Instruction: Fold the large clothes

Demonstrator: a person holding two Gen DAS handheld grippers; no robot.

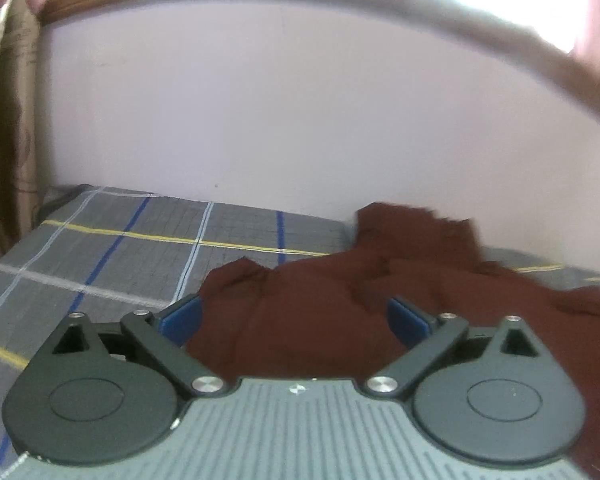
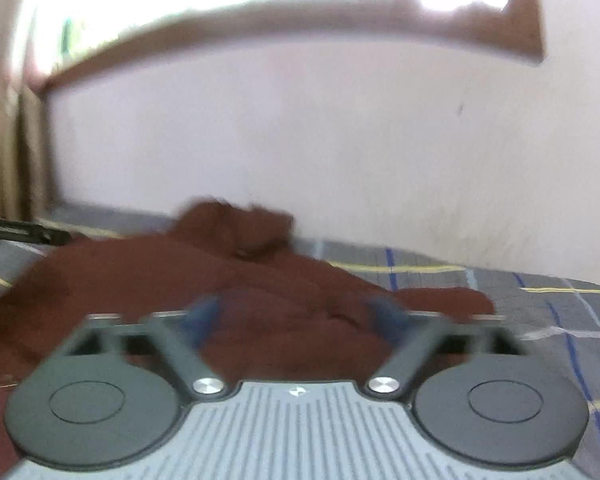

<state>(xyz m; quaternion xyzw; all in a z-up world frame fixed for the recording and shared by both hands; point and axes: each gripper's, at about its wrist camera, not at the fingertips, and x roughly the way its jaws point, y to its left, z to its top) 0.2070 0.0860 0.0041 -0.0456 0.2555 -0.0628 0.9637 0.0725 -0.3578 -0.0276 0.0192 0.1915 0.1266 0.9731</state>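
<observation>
Maroon garment rumpled on checked bedsheet

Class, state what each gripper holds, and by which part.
Nothing held: left gripper and right gripper both stand open over the maroon garment.

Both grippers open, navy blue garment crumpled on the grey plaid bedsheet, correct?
Not quite: the garment is reddish-brown, not navy, as the left wrist view shows. The rest holds: left gripper and right gripper open, garment crumpled on the grey plaid bedsheet.
</observation>
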